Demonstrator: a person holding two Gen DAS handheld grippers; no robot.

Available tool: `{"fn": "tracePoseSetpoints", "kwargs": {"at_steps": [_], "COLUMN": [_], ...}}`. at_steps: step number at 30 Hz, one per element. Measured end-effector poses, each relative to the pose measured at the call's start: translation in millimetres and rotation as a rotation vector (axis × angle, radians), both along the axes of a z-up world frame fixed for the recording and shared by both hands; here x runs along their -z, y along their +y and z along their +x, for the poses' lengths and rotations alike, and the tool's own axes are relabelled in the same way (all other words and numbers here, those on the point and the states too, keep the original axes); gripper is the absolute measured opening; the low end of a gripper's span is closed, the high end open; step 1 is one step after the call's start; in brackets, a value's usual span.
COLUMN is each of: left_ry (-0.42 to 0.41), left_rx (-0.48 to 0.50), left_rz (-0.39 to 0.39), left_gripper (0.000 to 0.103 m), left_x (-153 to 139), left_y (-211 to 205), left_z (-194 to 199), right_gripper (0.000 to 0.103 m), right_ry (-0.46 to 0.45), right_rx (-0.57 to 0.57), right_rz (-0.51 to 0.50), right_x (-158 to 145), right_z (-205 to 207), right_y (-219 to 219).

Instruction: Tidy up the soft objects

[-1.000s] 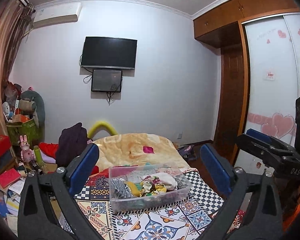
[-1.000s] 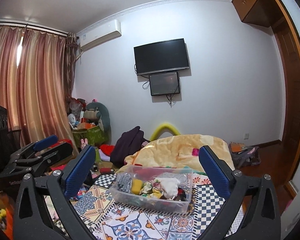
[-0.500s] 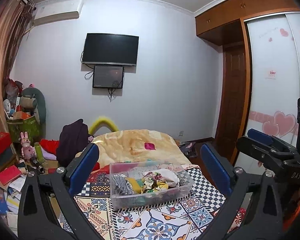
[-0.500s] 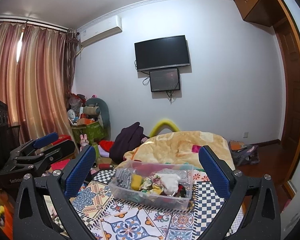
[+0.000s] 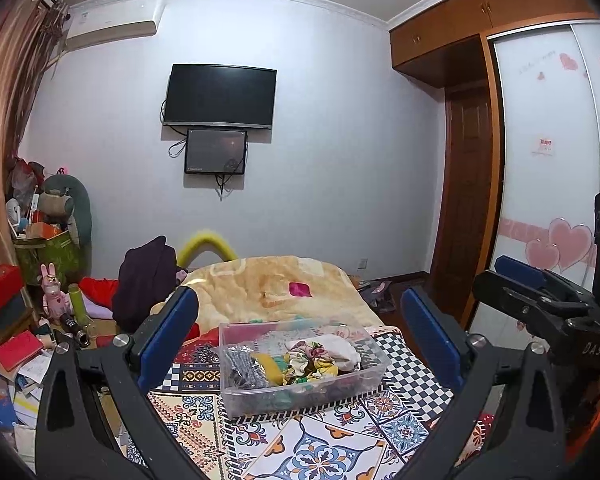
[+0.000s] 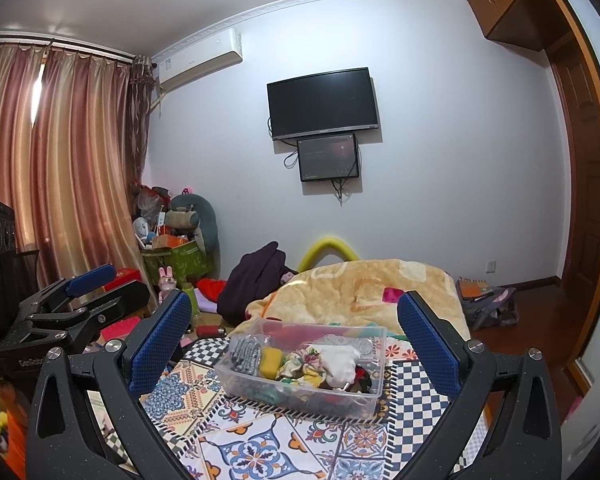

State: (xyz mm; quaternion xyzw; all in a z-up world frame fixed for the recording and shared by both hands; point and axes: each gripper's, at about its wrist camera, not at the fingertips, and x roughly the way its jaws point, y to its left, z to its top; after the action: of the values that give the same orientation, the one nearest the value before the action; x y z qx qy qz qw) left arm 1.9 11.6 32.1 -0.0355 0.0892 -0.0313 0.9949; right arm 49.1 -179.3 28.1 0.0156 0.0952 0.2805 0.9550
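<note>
A clear plastic bin (image 5: pixel 300 394) (image 6: pixel 300 396) stands on the patterned bed cover. It holds several soft items: a grey knit piece (image 5: pixel 242 368), a yellow piece (image 6: pixel 270 362), a floral cloth (image 5: pixel 306 362) and a white cloth (image 6: pixel 340 362). My left gripper (image 5: pixel 298 332) is open and empty, held in the air short of the bin. My right gripper (image 6: pixel 294 330) is open and empty, likewise short of the bin. Each gripper shows at the edge of the other's view.
A yellow blanket (image 5: pixel 276 284) lies on the bed behind the bin. A dark garment (image 5: pixel 144 276) lies at the bed's far left. Clutter and boxes (image 5: pixel 16 320) fill the floor at left. A wardrobe (image 5: pixel 548 160) stands at right.
Both views have tilted up slightly, so the bin sits lower in the frames. The jaws have stayed open.
</note>
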Motion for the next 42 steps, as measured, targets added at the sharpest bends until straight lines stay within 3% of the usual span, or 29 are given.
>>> {"fn": "tracePoseSetpoints", "kwargs": {"at_steps": [42], "left_ry": [0.011], "left_rx": [0.033], "left_rz": [-0.002], "left_gripper": [0.103], "left_x": [-2.4], "left_y": [0.7], "left_z": [-3.0], "right_gripper": [0.103], "right_ry": [-0.009], "right_rx": [0.017], "right_rz": [-0.037], "right_x": [-1.7], "right_z": [-5.4], "right_y": [7.4]}}
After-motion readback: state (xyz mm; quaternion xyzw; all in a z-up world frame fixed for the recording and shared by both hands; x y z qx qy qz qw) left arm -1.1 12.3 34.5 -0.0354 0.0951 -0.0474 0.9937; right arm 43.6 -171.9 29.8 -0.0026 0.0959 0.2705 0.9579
